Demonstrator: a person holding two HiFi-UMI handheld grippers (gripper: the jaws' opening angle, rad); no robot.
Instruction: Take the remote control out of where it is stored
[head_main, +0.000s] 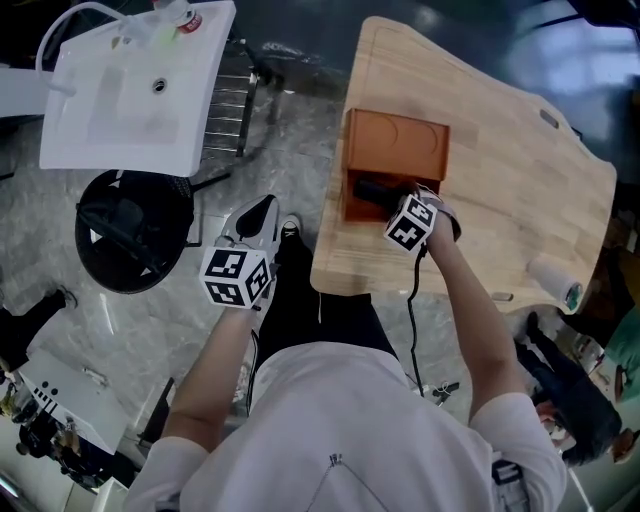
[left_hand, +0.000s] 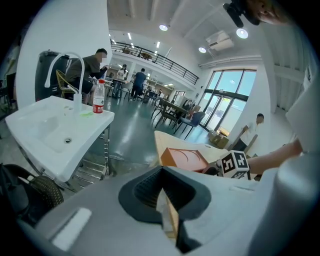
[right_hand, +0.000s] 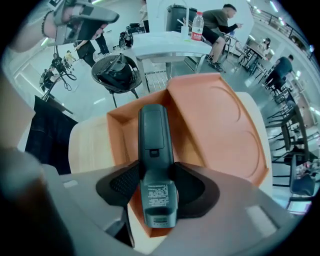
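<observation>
A wooden table (head_main: 510, 170) stands on grey marbled floor (head_main: 285, 150) beside a white sink stand (head_main: 120, 110), tall windows (left_hand: 229, 92) beyond.

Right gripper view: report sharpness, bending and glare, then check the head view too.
Right gripper view: the remote is sharp, its label too small to read; fisheye bends the orange box and darkens the corners. Head view: blue-white glare on the floor, table evenly lit.

In the head view the right hand-held gripper (head_main: 408, 215) covers most of the remote control (head_main: 370, 190); only a dark end shows in the orange box (head_main: 395, 140). The label print (right_hand: 158, 196) in the right gripper view is too small to read.
</observation>
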